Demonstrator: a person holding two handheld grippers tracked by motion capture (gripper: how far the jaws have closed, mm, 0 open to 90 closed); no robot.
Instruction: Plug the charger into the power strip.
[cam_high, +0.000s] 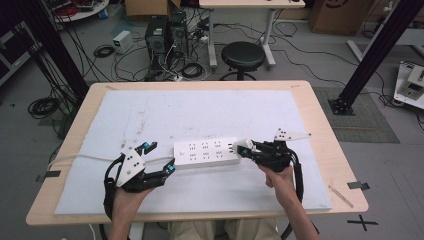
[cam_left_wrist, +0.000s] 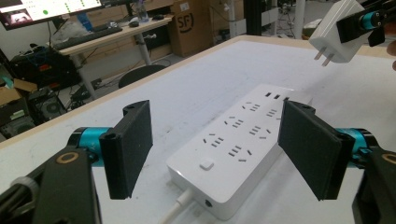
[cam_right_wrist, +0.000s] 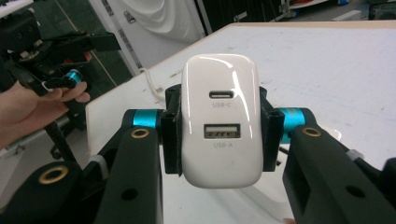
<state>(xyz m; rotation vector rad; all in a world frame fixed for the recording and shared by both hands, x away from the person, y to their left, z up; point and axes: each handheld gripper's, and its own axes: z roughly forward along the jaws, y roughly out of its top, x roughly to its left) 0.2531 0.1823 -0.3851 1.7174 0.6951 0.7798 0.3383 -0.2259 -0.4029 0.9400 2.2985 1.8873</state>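
From the high view I see both of my forearms coming in from the near edge of the table (cam_high: 320, 107), each hand wrapped around its tool. My left gripper (cam_high: 159, 159) sits low at the left end of the white power strip (cam_high: 206, 152), wrist rolled slightly so the grey three-cornered plate faces up, and its jaws are spread wide; in the left gripper view the two black pads (cam_left_wrist: 128, 148) stand well apart with the near end of the strip lying between and just beyond them, its cord (cam_left_wrist: 180, 205) running out toward the camera. My right gripper (cam_high: 243, 148) is held just off the strip's right end, clenched on a white USB charger (cam_right_wrist: 222, 119). In the right gripper view the charger is pinched by its sides, its back face toward the camera with a USB-C port above a USB-A port. In the left gripper view the same charger hangs in the air above the far end of the strip, its two prongs pointing down at a slant and not touching the strip. The strip lies flat on a white mat (cam_high: 150, 110) that covers most of the wooden table. Beyond the table I can see a black stool (cam_high: 242, 56), computer towers (cam_high: 165, 35), loose cables on the grey floor, and cardboard boxes.
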